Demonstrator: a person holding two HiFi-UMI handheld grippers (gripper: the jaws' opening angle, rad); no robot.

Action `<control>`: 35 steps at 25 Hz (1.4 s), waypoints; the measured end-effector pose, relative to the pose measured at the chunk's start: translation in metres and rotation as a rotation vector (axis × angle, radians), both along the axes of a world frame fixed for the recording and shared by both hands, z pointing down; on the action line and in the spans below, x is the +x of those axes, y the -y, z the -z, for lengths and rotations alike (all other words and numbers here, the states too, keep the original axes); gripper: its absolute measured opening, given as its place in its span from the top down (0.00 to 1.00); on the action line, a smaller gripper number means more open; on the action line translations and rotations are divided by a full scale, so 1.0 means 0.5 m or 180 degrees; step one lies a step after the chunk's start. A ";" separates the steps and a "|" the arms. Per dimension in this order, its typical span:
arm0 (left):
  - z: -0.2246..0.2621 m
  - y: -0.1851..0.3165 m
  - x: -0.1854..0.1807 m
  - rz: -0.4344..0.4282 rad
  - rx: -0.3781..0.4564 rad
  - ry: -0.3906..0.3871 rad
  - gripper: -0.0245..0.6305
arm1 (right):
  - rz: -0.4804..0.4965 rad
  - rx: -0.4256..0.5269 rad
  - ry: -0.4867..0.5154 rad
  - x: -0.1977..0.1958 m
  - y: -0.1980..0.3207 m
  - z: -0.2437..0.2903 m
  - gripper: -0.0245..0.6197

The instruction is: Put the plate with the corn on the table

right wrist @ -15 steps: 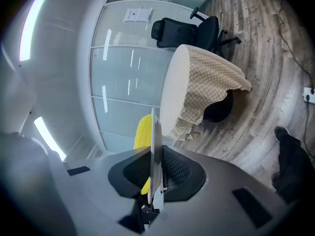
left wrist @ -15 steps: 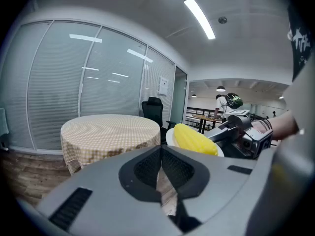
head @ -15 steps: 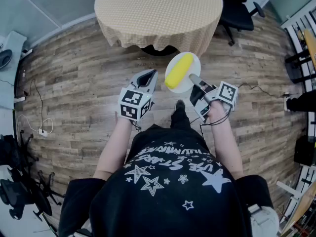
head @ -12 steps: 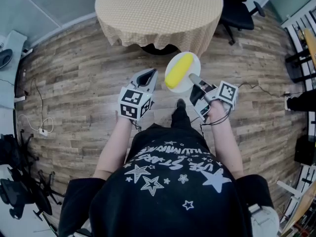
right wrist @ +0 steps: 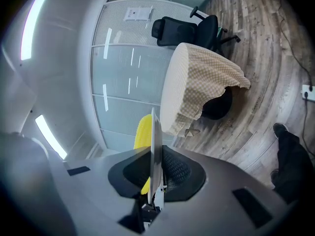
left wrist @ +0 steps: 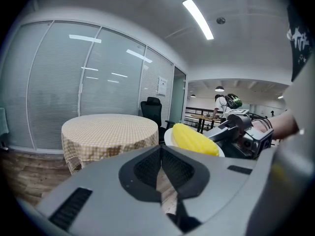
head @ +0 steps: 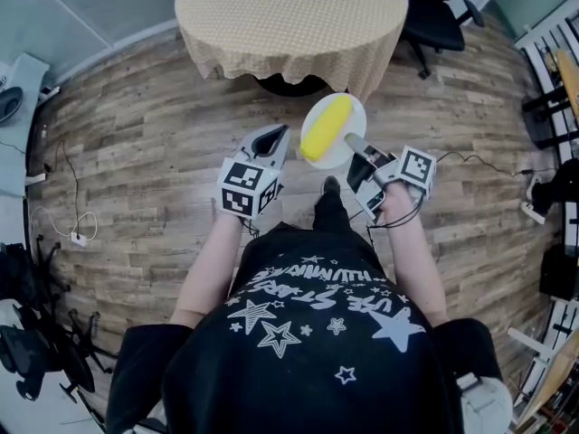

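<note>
Currently the plate point(head: 349, 116), white and round, is in the air over the wooden floor point(head: 136, 152), just on the near side of the desk point(head: 289, 16) and not resting on it. Corn point(head: 327, 127): one yellow cob, lying slantwise across the plate, far end pointing up-right in the head view and covering most of the plate's middle.

Right tongs point(head: 355, 143): clamped on the plate's near-right rim. The right gripper view shows the plate edge-on as a thin white line running straight between the two pads, with the corn on its left face.

Left tongs point(head: 271, 139): just left of the plate and not touching it. The left gripper view shows the pads meeting at their tips with nothing between them, only floor showing through the small gap lower down. From that view the plate and corn sit to the right, with the right tongs behind them.

Desk: round, covered by a tan checked cloth point(head: 226, 57) that hangs over the edge; its top is bare. A black office chair point(head: 434, 21) stands at its far-right side.

Person: black star-print shirt point(head: 308, 333), both forearms stretched forward toward the desk.
</note>
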State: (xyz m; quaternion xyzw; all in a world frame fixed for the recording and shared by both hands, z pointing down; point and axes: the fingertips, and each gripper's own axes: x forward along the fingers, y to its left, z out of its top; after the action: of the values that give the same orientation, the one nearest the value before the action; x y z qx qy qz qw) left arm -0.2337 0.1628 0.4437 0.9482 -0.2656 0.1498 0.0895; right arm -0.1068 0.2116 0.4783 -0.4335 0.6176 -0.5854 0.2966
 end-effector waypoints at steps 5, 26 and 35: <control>0.000 0.000 0.001 0.0006 -0.0013 -0.0024 0.95 | 0.0040 0.0026 -0.0008 -0.004 -0.003 0.002 0.89; 0.014 0.127 0.103 0.0148 -0.0037 -0.0063 0.95 | 0.0114 -0.0008 0.0011 0.117 0.113 0.008 0.89; 0.016 0.225 0.195 0.0257 -0.0028 -0.0017 0.95 | 0.0191 0.0052 0.0014 0.222 0.223 0.015 0.89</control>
State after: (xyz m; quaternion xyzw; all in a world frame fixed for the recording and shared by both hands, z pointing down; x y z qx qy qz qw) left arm -0.1361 0.0503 0.4355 0.9367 -0.3028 0.1446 0.1003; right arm 0.0040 0.1003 0.4709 -0.4111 0.6344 -0.5899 0.2838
